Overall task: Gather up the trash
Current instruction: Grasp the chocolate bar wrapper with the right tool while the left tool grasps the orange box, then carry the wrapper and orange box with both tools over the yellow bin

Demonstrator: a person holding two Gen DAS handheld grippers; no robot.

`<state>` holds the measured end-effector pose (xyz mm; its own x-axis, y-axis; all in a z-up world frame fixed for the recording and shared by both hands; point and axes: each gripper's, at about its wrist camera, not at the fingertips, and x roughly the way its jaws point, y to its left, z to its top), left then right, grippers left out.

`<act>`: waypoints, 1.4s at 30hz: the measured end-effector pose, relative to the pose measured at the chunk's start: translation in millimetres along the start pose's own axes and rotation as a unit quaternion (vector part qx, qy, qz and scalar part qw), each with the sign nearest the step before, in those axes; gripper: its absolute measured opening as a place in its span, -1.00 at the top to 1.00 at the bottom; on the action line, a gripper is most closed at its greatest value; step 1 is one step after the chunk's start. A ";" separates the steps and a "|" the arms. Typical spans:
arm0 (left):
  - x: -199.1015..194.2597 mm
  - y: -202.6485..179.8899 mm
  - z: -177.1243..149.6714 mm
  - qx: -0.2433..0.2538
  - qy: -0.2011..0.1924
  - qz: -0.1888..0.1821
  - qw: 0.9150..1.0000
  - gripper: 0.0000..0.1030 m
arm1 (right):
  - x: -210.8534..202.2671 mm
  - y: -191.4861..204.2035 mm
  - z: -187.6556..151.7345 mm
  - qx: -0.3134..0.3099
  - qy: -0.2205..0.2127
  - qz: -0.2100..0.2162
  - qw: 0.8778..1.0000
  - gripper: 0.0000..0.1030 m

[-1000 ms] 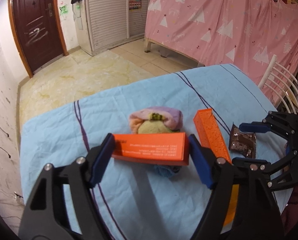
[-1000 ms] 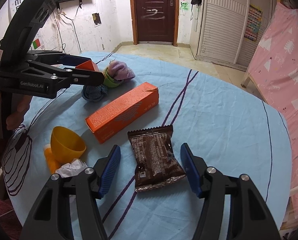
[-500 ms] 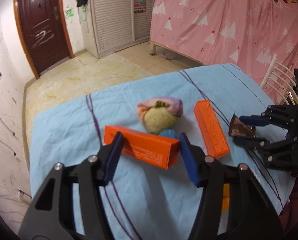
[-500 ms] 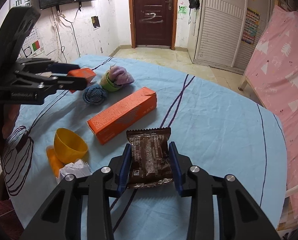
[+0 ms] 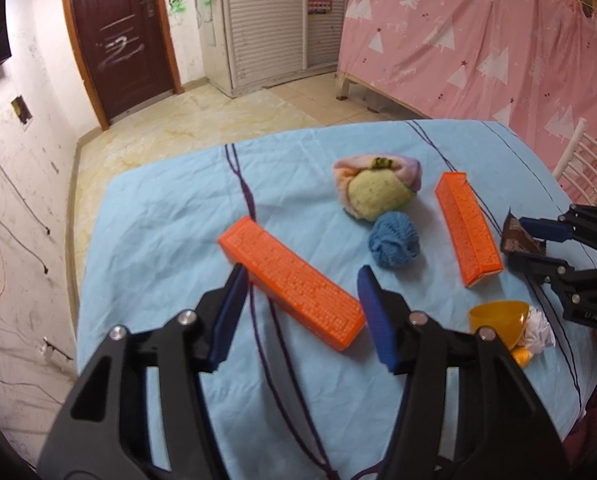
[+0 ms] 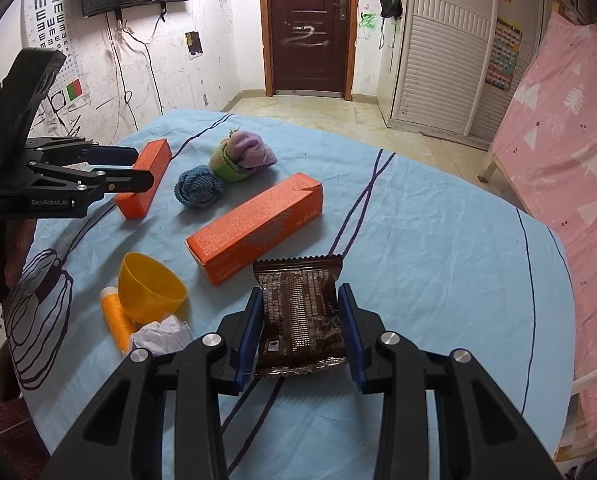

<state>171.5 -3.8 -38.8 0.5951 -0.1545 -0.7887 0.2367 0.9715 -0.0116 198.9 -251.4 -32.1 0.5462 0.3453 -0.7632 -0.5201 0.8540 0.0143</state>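
Observation:
My right gripper (image 6: 300, 330) is shut on a brown snack wrapper (image 6: 298, 312) and holds it just above the blue tablecloth; they also show at the right of the left wrist view, gripper (image 5: 538, 246) and wrapper (image 5: 516, 238). My left gripper (image 5: 302, 312) is open and empty, its fingers on either side of an orange box (image 5: 290, 280) that lies on the cloth. In the right wrist view this gripper (image 6: 134, 168) and box (image 6: 144, 178) are at the far left. A second orange box (image 6: 254, 226) lies mid-table. A crumpled white paper (image 6: 162, 334) lies beside a yellow cup (image 6: 150, 288).
A blue sock ball (image 6: 198, 186) and a purple-green sock bundle (image 6: 242, 156) sit at the far middle of the round table (image 6: 438, 240). An orange thread spool (image 6: 116, 320) lies by the cup. A white chair (image 5: 586, 172) and a pink-covered bed (image 6: 558, 120) are to the right.
My right gripper closed on the brown wrapper and lifted it slightly. My left gripper opened, released the orange box onto the cloth, and rose back.

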 end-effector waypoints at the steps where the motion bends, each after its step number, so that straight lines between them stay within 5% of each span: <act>1: 1.9 1.6 -0.2 -0.005 0.005 0.003 1.000 -0.06 | 0.3 -0.1 -0.1 -0.001 0.001 0.000 1.000 0.40; 10: 13.8 2.9 5.4 -0.029 0.032 0.003 0.999 -0.03 | -0.3 0.6 1.5 0.002 -0.005 0.008 1.000 0.40; 16: 18.0 -2.5 2.8 -0.026 0.048 0.008 0.998 0.57 | -3.3 -0.7 -1.0 0.001 -0.011 -0.003 1.000 0.40; 30: -8.3 -25.3 10.4 -0.019 0.021 0.011 1.000 0.58 | -33.5 -20.9 -6.1 0.033 -0.050 -0.012 0.998 0.49; 42: -29.0 -104.1 33.3 0.043 -0.006 -0.029 0.999 0.58 | -73.1 -64.0 -31.7 0.075 -0.083 -0.032 0.993 0.48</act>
<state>155.2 -106.4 5.8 0.5881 -0.2118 -0.7806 0.3348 0.9423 -0.0034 171.5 -343.6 2.2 0.6826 0.3367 -0.6486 -0.3829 0.9207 0.0749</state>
